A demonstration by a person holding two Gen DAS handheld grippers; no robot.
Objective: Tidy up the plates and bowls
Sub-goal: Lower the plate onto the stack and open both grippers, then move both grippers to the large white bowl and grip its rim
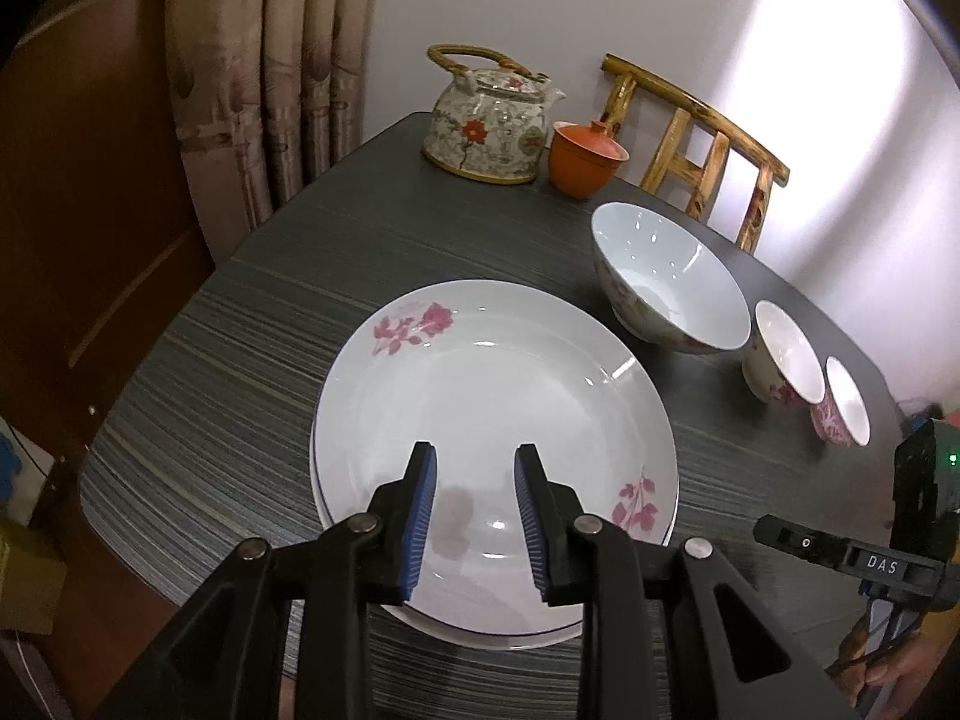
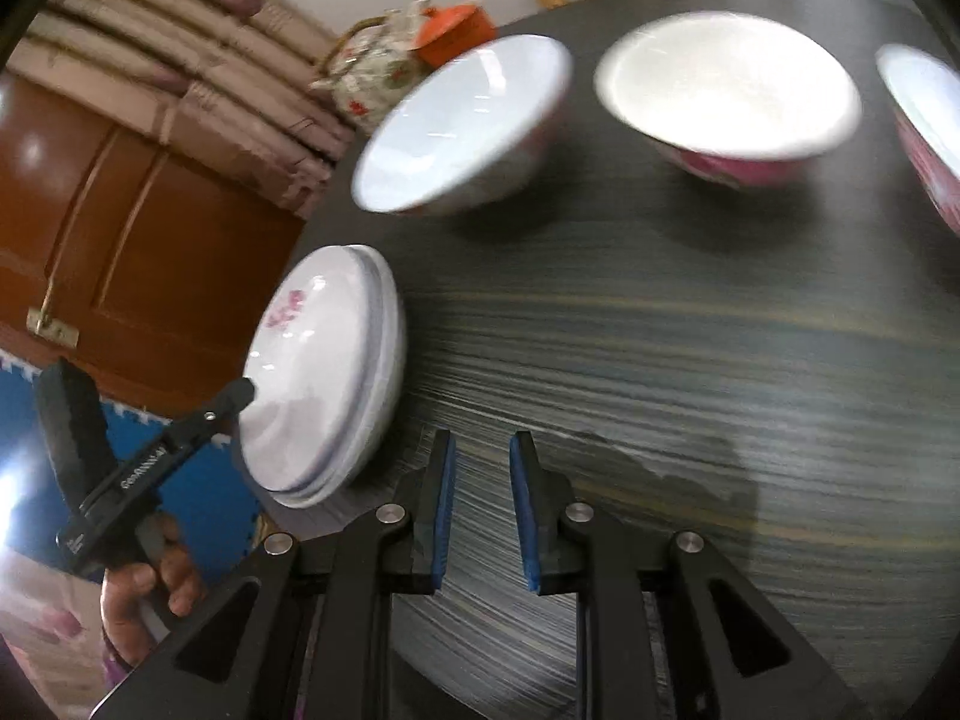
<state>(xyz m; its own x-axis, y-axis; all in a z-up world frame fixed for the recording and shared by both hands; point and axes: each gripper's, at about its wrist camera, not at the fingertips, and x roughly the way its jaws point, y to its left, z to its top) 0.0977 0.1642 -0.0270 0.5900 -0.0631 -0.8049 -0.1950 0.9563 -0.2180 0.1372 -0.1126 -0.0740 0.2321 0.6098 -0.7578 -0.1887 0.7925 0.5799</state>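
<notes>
Glazed china on a streaked worktop

The plates [image 1: 498, 396] and bowls [image 1: 666, 282] look glossy, smooth ceramic; the worktop [image 1: 252, 372] is dark, matt, wood-grained laminate; the chair [image 1: 696, 138] is knotty varnished wood.

Your right wrist view blurs the three bowls, crops the rightmost bowl [image 2: 924, 126] at the frame edge, half-hides the teapot [image 2: 372, 69].

Both claws [image 1: 474, 510] [image 2: 481, 510] apart, empty.

White floral plates [image 1: 492, 396] stacked on the table; 3 upright bowls [image 1: 666, 282] in a row beside them.
</notes>
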